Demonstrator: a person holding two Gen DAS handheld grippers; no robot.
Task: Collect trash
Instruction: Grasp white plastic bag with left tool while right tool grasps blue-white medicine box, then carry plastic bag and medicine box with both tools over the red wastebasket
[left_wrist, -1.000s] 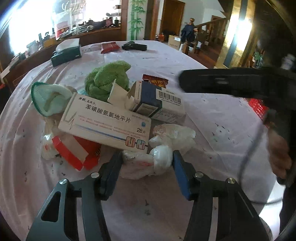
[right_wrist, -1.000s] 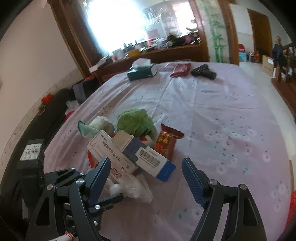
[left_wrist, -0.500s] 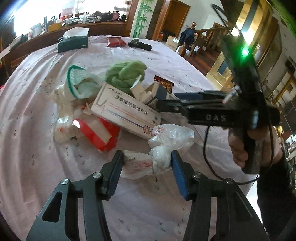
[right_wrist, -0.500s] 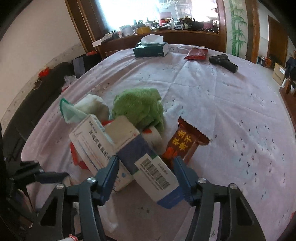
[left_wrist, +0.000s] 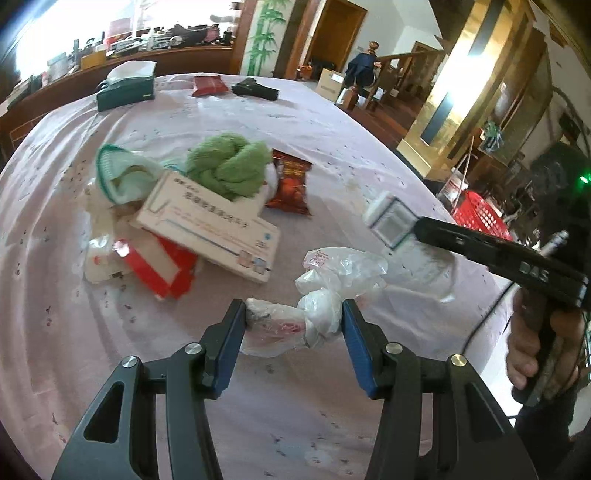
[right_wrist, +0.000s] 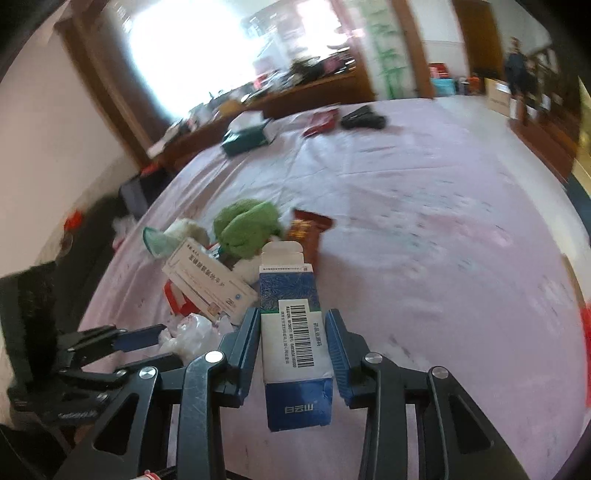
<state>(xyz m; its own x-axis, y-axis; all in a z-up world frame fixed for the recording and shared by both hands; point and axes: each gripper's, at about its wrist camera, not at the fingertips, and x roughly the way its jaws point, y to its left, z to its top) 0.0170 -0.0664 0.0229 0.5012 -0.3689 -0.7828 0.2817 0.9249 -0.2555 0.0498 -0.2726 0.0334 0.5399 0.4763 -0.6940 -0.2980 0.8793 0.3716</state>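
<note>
Both tongs grip: left (left_wrist: 293, 325) a crumpled bag (left_wrist: 291, 323), right (right_wrist: 291, 345), closing, a blur-edged carton (right_wrist: 291, 332).

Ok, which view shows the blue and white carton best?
Right wrist view: the blue and white carton fills the centre, barcode readable, between the right gripper fingers as they close. The left wrist view shows only its end, blurred.

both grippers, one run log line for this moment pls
left gripper: shut on plastic bag | right gripper: closing on blue box, lifted off pile | table: pill box, towel remain
</note>
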